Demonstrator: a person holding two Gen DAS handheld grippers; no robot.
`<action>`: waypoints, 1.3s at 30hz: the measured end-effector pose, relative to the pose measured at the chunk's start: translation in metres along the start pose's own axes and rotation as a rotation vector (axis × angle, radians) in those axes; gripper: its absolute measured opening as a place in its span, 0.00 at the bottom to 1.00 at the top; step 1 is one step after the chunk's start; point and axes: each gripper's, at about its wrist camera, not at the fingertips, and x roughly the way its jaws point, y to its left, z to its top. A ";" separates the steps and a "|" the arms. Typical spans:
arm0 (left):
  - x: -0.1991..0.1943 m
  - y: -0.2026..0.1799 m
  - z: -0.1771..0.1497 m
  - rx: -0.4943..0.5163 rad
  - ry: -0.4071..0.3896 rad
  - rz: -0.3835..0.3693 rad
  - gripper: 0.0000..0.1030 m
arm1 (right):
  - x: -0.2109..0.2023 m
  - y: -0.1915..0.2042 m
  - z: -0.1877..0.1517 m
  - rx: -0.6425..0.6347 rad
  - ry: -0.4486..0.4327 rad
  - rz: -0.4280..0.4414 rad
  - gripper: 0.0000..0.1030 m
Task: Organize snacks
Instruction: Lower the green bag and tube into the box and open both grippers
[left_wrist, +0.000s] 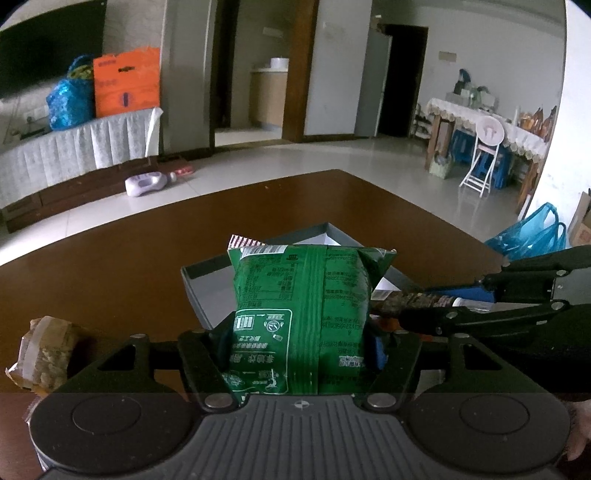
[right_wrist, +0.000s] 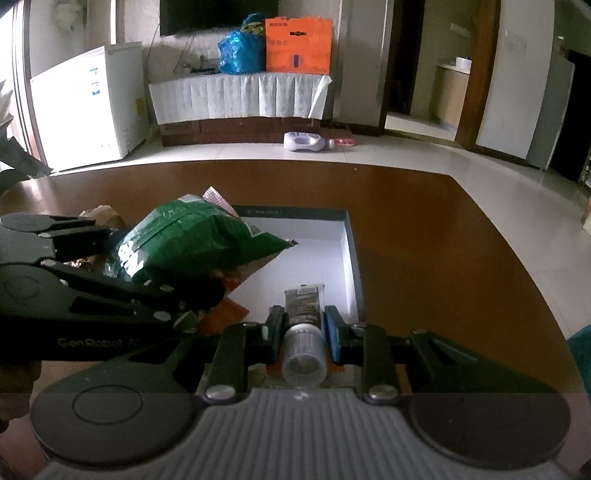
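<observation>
Table (left_wrist: 110, 251): green bag (left_wrist: 299, 314) hides box (left_wrist: 207, 284).

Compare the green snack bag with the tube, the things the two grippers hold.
The green snack bag is wide and puffy; the tube is slim, dark, with a clear cap. The left gripper holds the bag, the right gripper the tube. Both hang over the open box.

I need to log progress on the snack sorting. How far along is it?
Done: a red-striped packet seems already in the grey open box. In hand: left gripper holds a green snack bag over it; right gripper holds a dark tube with a clear cap. Left: a tan wrapped snack on the brown table.
</observation>
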 end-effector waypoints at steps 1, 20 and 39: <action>0.000 -0.001 0.000 0.002 0.000 0.001 0.64 | 0.002 0.001 0.000 0.000 0.006 0.000 0.23; 0.003 -0.001 -0.003 -0.016 0.020 -0.004 0.89 | -0.002 0.001 0.002 0.013 -0.058 -0.047 0.28; -0.029 0.001 -0.007 0.026 -0.047 0.020 0.99 | -0.037 0.021 0.006 -0.006 -0.166 -0.026 0.42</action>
